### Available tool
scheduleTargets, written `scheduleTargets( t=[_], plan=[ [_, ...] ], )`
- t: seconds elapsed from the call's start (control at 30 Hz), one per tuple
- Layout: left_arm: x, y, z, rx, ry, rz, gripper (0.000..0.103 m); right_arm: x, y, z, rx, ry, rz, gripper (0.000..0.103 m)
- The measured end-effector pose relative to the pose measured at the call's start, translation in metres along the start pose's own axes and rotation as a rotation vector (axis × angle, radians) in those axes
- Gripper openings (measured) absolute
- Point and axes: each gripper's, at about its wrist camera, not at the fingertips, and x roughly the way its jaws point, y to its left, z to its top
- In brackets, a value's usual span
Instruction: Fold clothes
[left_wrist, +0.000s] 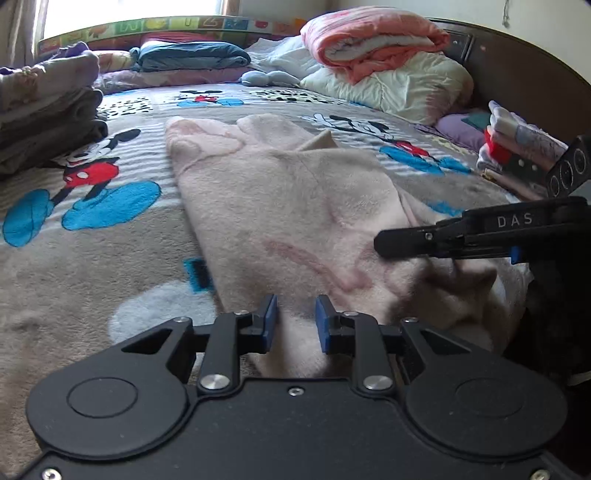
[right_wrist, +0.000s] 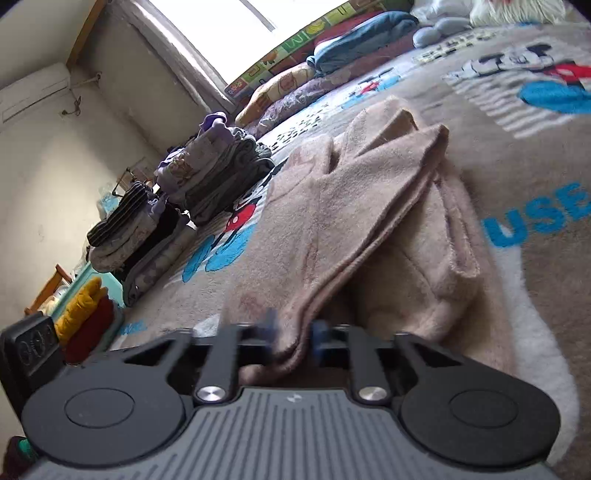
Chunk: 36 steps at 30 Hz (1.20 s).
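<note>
Pink fleece garment (left_wrist: 280, 206), soft, limp and light, lies mid-bed on the cartoon blanket (left_wrist: 92, 236), its near hem best pinched, as the left gripper (left_wrist: 295, 321) and right gripper (right_wrist: 293, 338) both do now, jaws nearly closed.

A bed (left_wrist: 110, 258) covered by a cartoon-mouse blanket (left_wrist: 92, 206) is seen ahead of the fingers. Beyond it, a bright window (right_wrist: 221, 33) is set in a pale wall (right_wrist: 44, 155). A dark headboard (left_wrist: 517, 66) is seen far right.
</note>
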Motion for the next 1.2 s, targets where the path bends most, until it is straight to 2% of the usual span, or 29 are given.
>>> scheduleTargets(
  t=[0.07, 0.17, 0.2, 0.27, 0.33, 0.37, 0.4, 0.47, 0.53, 0.6, 0.7, 0.83, 0.93, 1.0, 1.13, 1.2],
  plan=[
    [-0.012, 0.006, 0.003, -0.052, -0.044, -0.036, 0.021, -0.009, 0.009, 0.006, -0.030, -0.040, 0.036, 0.011],
    [-0.021, 0.008, 0.006, -0.089, -0.057, -0.041, 0.021, -0.023, 0.019, 0.018, -0.068, -0.084, 0.053, 0.011],
    [-0.022, 0.006, 0.007, -0.091, -0.048, -0.041, 0.021, -0.025, 0.017, 0.020, -0.070, -0.087, 0.046, 0.011],
    [-0.016, -0.005, 0.010, -0.045, 0.022, -0.031, 0.021, -0.025, 0.008, 0.020, -0.069, -0.065, 0.005, 0.011],
    [-0.007, -0.014, 0.010, -0.008, 0.100, -0.009, 0.021, -0.013, -0.006, 0.016, -0.051, 0.035, -0.044, 0.011],
    [-0.007, -0.011, 0.011, -0.021, 0.106, -0.013, 0.021, -0.007, -0.012, 0.013, -0.040, 0.086, -0.063, 0.012],
    [-0.006, -0.008, 0.012, -0.035, 0.112, -0.017, 0.021, -0.008, -0.015, 0.012, -0.033, 0.088, -0.064, 0.014],
    [-0.006, -0.002, 0.014, -0.060, 0.123, -0.022, 0.021, -0.025, -0.019, 0.015, -0.021, 0.011, -0.022, 0.017],
    [-0.020, 0.000, 0.029, -0.035, 0.060, 0.033, 0.021, -0.048, -0.023, 0.025, -0.005, -0.077, 0.023, 0.019],
    [-0.032, 0.011, 0.040, -0.079, -0.030, 0.014, 0.021, -0.064, -0.028, 0.034, 0.004, -0.143, 0.026, 0.030],
    [-0.026, 0.031, 0.043, -0.152, -0.089, 0.017, 0.021, -0.068, -0.039, 0.043, 0.022, -0.168, -0.009, 0.033],
    [-0.007, 0.047, 0.046, -0.185, -0.082, 0.025, 0.021, -0.053, -0.041, 0.044, 0.017, -0.118, -0.044, 0.033],
    [0.006, 0.048, 0.059, -0.144, -0.096, -0.007, 0.021, -0.037, -0.036, 0.047, -0.021, -0.090, -0.080, 0.035],
    [0.016, 0.049, 0.068, -0.106, -0.107, -0.024, 0.021, -0.029, -0.035, 0.052, -0.041, -0.085, -0.107, 0.039],
    [0.045, 0.055, 0.091, -0.046, -0.117, 0.000, 0.021, -0.014, -0.042, 0.071, -0.056, -0.077, -0.148, 0.054],
    [0.059, 0.060, 0.100, -0.023, -0.113, 0.018, 0.021, -0.005, -0.046, 0.080, -0.064, -0.069, -0.161, 0.055]
  ],
)
